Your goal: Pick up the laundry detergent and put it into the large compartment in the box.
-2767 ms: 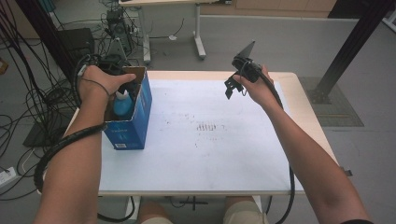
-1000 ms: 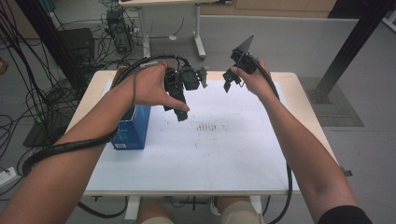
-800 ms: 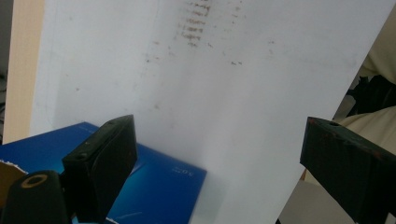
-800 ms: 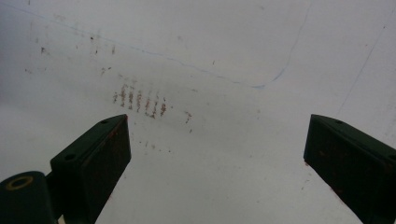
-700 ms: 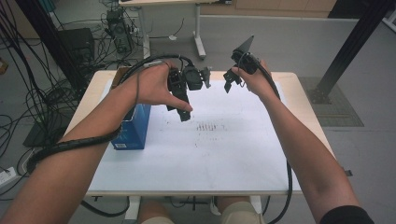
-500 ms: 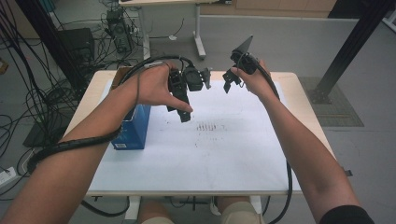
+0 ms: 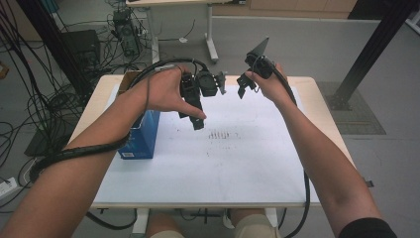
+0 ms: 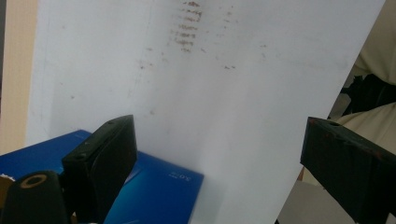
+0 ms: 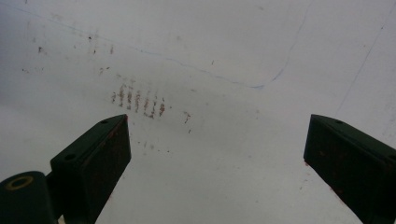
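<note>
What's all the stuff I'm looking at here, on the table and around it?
Table: one, light wood, centre.
Sheet: one, white with brownish smudges, covering most of the tabletop.
Box: one, blue, open top, on the table's left side.
Second table: one, white legs, behind.
Cables: many, black, on the floor at left.
Post: one, black, slanted, at right.
Left gripper: one, black, jaws open and empty, held above the sheet beside the box.
Right gripper: one, black, jaws open and empty, held over the sheet's far edge.
Forearms: two, bare, coming in from the bottom.
</note>
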Available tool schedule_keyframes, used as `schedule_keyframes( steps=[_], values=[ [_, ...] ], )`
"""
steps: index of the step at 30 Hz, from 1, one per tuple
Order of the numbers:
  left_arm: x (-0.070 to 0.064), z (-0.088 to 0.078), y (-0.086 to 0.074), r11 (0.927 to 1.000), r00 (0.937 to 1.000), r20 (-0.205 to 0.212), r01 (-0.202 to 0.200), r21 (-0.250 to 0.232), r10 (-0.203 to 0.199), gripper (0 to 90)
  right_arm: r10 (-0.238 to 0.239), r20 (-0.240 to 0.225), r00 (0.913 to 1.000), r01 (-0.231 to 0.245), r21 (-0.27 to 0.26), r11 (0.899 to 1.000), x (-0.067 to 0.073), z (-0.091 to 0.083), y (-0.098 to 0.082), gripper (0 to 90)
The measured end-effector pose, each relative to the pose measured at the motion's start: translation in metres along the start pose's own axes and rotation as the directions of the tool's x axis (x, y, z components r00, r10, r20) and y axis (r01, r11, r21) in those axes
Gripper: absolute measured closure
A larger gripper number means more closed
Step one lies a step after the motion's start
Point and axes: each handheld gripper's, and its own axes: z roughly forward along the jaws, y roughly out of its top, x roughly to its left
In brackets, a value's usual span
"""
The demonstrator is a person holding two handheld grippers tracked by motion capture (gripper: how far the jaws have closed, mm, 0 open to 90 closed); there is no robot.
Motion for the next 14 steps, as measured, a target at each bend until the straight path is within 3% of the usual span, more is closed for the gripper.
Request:
schedule_keyframes(
  steps=[14],
  values=[
    [-0.0021,-0.0019,0.0020,0.9998,0.9999,-0.003,-0.011,-0.014,0.011,11.2,-0.002,0.000,1.0000,0.002,-0.006,1.000,-0.0015,-0.0034,-0.0033,7.1]
  ],
)
